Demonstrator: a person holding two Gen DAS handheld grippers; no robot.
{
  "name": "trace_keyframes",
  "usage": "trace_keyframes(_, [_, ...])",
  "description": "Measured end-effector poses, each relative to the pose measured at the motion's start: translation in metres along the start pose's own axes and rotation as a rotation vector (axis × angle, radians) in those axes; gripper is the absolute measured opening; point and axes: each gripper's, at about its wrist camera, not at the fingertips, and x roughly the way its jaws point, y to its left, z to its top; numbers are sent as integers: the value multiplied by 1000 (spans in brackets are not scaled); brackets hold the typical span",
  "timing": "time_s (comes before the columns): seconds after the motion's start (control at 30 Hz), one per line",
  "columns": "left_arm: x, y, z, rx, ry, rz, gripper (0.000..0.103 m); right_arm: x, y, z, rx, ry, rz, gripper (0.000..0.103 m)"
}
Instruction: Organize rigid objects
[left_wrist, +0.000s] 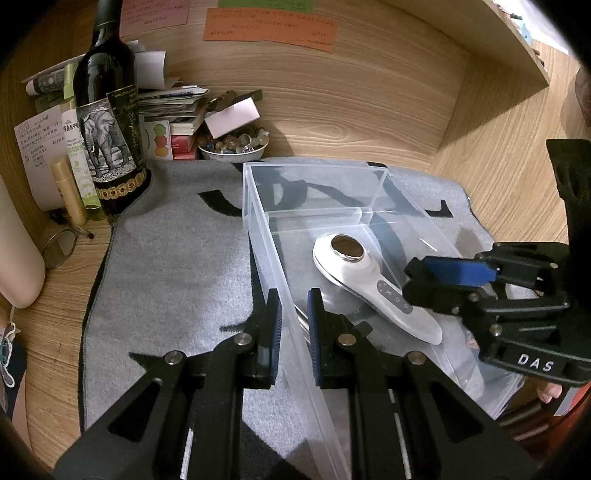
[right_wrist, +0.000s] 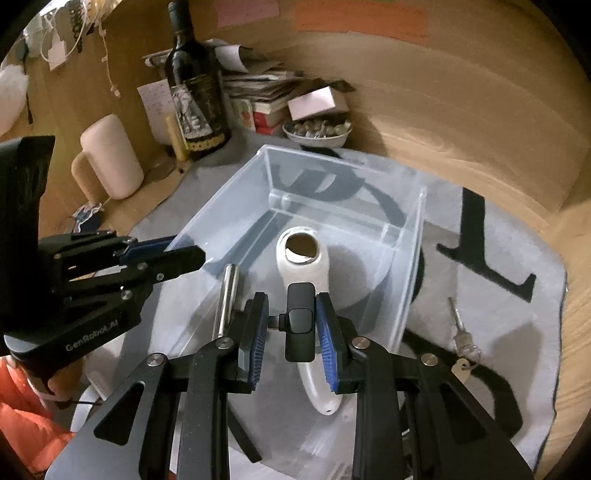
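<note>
The left gripper (left_wrist: 293, 332) is clamped on the near left wall of a clear plastic bin (left_wrist: 258, 206), one blue-padded finger outside the wall and the other inside it. The right gripper (right_wrist: 291, 328) is seen in its own view with its fingers pinching a small black rectangular device (right_wrist: 300, 325), held upright between the blue pads above the bin's open top. From the left wrist view the right gripper (left_wrist: 436, 280) is seen reaching in over the bin's right side.

On the bin floor a white handheld device with a round metal head (left_wrist: 354, 273) is laid, its handle pointing toward the near end. A slim metal cylinder (right_wrist: 227, 299) is seen beside the bin's left wall; whether it is inside cannot be told. The bin is set on a grey mat with black lettering (left_wrist: 177, 266), spread over a wooden counter (left_wrist: 491, 177). On the mat to the right of the bin a key with a tag (right_wrist: 461, 336) is lying. Behind the mat a dark wine bottle with an elephant label (left_wrist: 109, 129), a bowl of small stones (left_wrist: 232, 146) and stacked papers (left_wrist: 173, 103) are grouped against the wooden back panel
</note>
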Motion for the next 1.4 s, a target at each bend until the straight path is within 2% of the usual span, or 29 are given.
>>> trace_keyframes(0.17, [0,0,0,0,0,0,13,0,0,0,15,10,23,24])
trace_keyframes(0.4, [0,0,0,1,0,0,13,-17,-9,5,30,-41,-15,24])
trace_keyframes(0.7, [0,0,0,0,-1,0,13,-54,-48,14,111,-153,-141,30])
trace_keyframes(0.83, [0,0,0,1,0,0,13,-66,-73,10,153,-169,-230,39])
trace_keyframes(0.97, [0,0,0,1,0,0,13,-60,-97,1,205,-130,-258,39])
trace_keyframes(1.17, [-1,0,-1,3,0,2,13,-32,-122,-23,236,-20,-284,39])
trace_keyframes(1.4, [-1,1,-2,3,0,4,13,-4,-134,-35,246,61,-251,39])
